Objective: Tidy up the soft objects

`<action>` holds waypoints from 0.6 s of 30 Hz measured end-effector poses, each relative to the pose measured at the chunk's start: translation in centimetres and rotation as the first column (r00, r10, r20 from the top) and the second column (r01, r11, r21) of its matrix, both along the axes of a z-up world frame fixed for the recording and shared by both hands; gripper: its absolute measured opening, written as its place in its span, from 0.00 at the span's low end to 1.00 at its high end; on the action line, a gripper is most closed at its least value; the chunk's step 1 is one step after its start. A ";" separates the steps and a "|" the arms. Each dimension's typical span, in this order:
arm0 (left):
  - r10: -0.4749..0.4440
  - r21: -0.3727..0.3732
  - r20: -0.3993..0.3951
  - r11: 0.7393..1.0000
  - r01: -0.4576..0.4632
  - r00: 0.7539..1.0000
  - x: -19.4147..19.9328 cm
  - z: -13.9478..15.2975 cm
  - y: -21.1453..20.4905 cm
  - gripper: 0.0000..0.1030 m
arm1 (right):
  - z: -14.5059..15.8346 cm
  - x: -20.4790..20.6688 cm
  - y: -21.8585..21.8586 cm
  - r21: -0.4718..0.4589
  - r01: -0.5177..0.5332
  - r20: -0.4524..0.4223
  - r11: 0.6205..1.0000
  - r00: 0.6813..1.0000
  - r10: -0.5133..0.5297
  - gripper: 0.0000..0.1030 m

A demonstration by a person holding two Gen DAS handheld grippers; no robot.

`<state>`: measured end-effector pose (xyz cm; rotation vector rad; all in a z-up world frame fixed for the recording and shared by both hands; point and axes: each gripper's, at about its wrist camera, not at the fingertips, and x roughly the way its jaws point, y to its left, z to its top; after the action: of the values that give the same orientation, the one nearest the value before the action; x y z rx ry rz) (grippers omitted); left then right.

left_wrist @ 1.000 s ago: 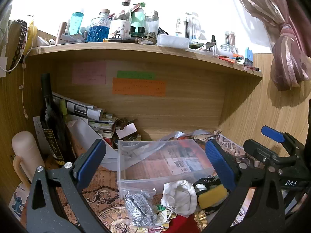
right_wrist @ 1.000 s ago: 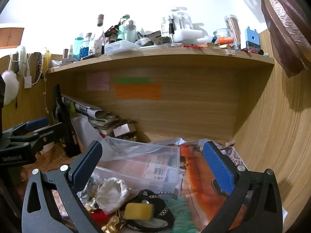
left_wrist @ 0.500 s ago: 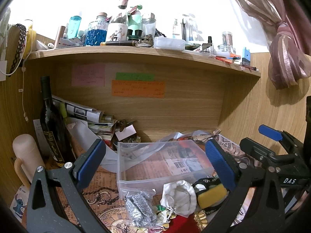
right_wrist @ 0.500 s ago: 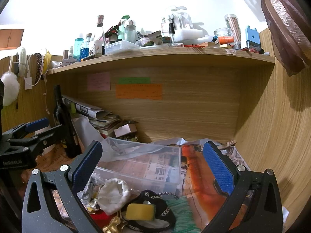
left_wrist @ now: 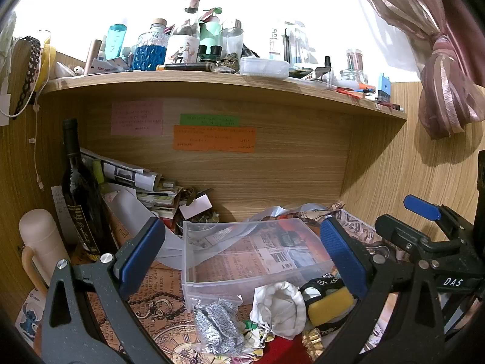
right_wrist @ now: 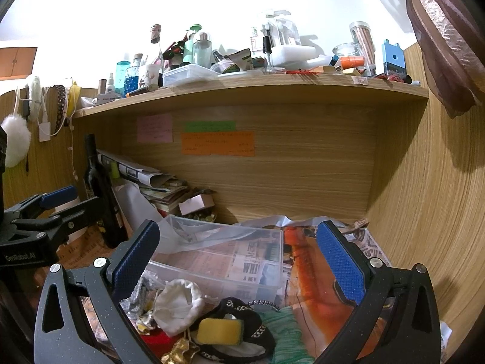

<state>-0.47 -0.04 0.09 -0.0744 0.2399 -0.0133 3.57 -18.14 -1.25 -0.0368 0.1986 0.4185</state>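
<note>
The left gripper and the right gripper are side by side, level with each other, both pointing forward and slightly down, each with its blue-padded jaws spread wide and nothing held between them.

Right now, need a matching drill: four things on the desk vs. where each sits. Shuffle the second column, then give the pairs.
Things:
1. yellow sponge
2. clear plastic bin
3. dark bottle
4. orange note

Places:
A. stuck on the back panel under the shelf
B. standing at the left, beside the stacked papers
C. on a black pouch in the front pile
D. just behind the white cloth bag, open and nearly bare

Pairs: 1-C, 2-D, 3-B, 4-A
</note>
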 end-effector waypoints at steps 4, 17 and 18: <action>-0.001 0.001 0.001 1.000 0.001 1.000 0.0 0.0 0.0 1.00 | 0.0 0.0 0.0 0.000 0.000 -0.001 1.000 1.000 0.000 1.00; -0.001 0.000 0.000 1.000 0.001 1.000 0.0 0.0 0.0 1.00 | 0.1 0.0 -0.1 0.002 -0.002 -0.002 1.000 1.000 0.002 1.00; -0.001 0.000 0.000 1.000 0.001 1.000 0.0 0.0 -0.1 1.00 | 0.1 0.0 -0.1 0.002 -0.002 -0.001 1.000 1.000 0.002 1.00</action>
<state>-0.42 -0.10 0.14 -0.0743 0.2398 -0.0140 3.57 -18.26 -1.11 -0.0344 0.1991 0.4211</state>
